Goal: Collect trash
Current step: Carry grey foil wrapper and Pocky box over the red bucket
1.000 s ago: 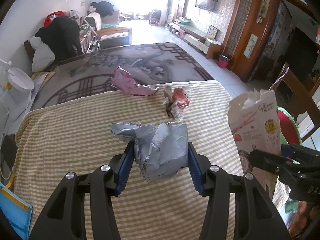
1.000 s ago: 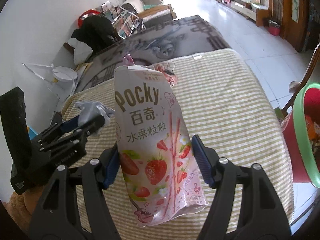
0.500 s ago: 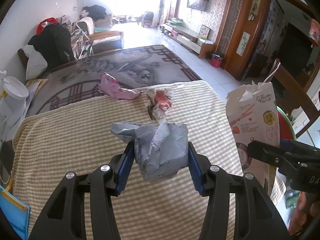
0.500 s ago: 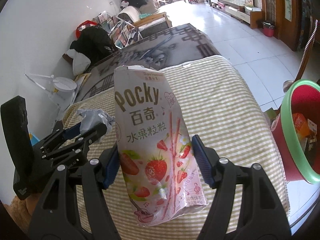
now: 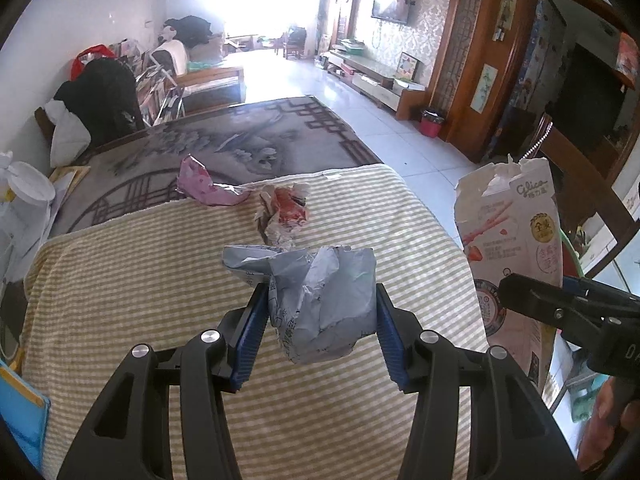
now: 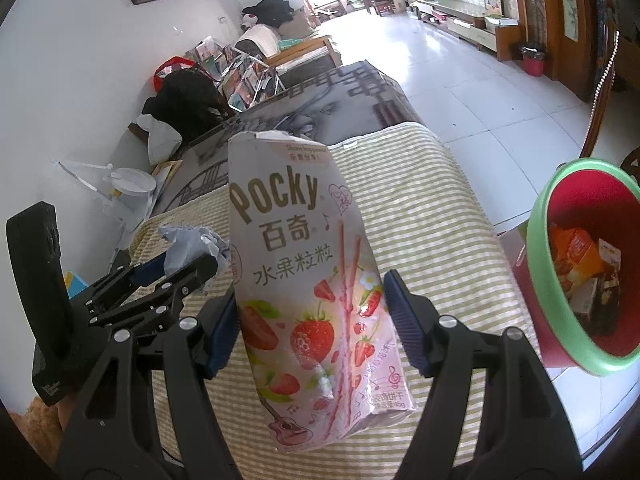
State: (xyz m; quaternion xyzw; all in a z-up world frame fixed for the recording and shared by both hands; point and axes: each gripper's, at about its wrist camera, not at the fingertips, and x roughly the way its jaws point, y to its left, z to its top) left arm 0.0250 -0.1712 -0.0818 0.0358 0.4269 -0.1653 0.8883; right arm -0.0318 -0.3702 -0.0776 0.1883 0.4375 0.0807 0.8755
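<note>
- The left gripper [image 5: 318, 316] is clamped part-way closed on a crumpled grey-blue paper wrapper [image 5: 320, 300], its blue pads pressing both sides; it is held clear above the surface, probably for carrying to the bin.
- The right gripper [image 6: 310, 320] stands somewhat wider, closed on a pink-and-white cardboard snack box [image 6: 308, 280] with a torn top, held upright by its lower half. The front reads "Pocky" with Chinese characters and strawberry pictures; the back, in the left wrist view, reads "Glico".
- The red round bin with a green rim [image 6: 538, 240] stands just off the surface's right edge, already holding boxes and wrappers.
- On the yellow-striped cloth surface [image 5: 140, 272], near the far edge, a red-and-white crumpled wrapper [image 5: 286, 212] and a pink foil wrapper [image 5: 204, 186] lie uncollected.
</note>
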